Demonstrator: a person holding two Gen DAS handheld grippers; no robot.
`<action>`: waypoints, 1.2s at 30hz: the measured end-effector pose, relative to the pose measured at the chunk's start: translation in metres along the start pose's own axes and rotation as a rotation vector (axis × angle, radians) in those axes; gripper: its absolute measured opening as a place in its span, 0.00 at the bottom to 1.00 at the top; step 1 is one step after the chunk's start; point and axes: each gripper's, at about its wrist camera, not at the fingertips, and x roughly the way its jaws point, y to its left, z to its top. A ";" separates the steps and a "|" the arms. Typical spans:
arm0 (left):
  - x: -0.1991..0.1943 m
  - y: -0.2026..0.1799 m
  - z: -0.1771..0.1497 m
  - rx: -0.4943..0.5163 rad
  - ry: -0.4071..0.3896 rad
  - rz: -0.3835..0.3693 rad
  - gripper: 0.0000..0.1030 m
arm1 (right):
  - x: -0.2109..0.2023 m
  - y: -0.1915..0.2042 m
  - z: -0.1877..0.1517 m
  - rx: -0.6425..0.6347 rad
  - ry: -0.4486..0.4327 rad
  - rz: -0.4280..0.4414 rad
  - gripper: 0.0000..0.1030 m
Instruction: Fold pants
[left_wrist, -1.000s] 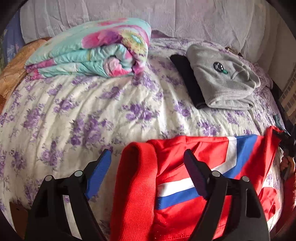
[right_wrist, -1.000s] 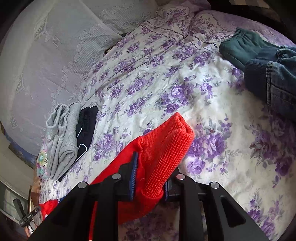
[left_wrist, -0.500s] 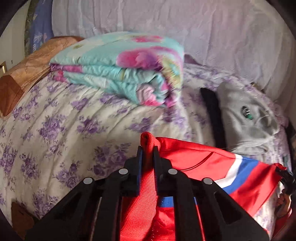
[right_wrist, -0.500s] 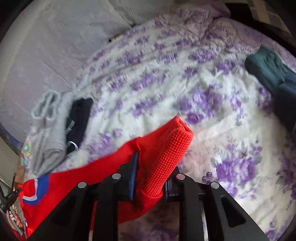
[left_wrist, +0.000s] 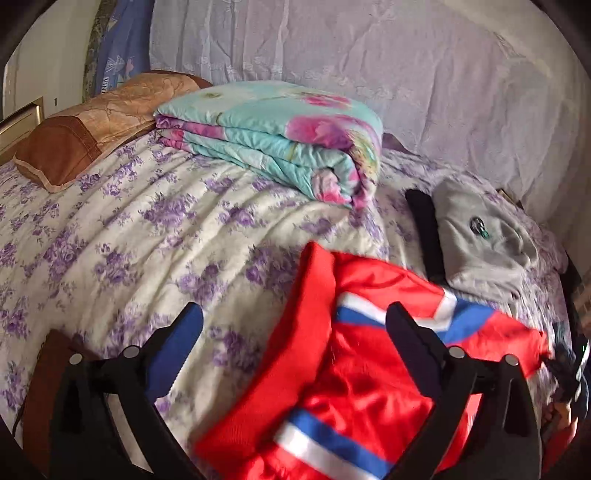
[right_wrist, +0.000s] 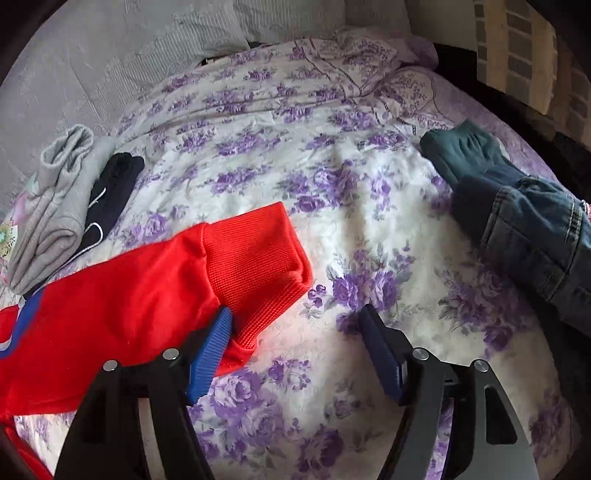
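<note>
The red pants (left_wrist: 354, 387) with white and blue stripes lie on the floral bedspread (left_wrist: 147, 240). Their ribbed red waistband (left_wrist: 299, 332) runs between the fingers of my open left gripper (left_wrist: 295, 325), which holds nothing. In the right wrist view the pants (right_wrist: 122, 295) lie at the left, with a ribbed red cuff (right_wrist: 258, 251) at their end. My right gripper (right_wrist: 295, 325) is open; its left finger touches the cuff's lower edge and nothing is gripped.
A folded turquoise floral blanket (left_wrist: 280, 140) and a brown pillow (left_wrist: 92, 125) lie at the back. Folded grey (left_wrist: 476, 236) and black (left_wrist: 424, 229) garments lie to the right; they show at the left in the right wrist view (right_wrist: 51, 206). Folded jeans (right_wrist: 535, 229) and a green garment (right_wrist: 458, 151) lie at right.
Both grippers have opened and let go of the red pants. The waistband and cuff now lie on the bed. The left gripper was shut on the waistband half a second ago.
</note>
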 end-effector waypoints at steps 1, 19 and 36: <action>0.001 -0.003 -0.012 0.046 0.047 0.018 0.95 | -0.002 0.001 0.001 -0.008 0.000 -0.029 0.73; -0.024 0.082 -0.106 -0.304 -0.002 -0.229 0.95 | -0.158 0.053 -0.206 -0.151 0.117 0.587 0.69; -0.027 0.077 -0.108 -0.281 0.001 -0.151 0.95 | -0.216 -0.157 -0.159 0.323 -0.144 0.267 0.43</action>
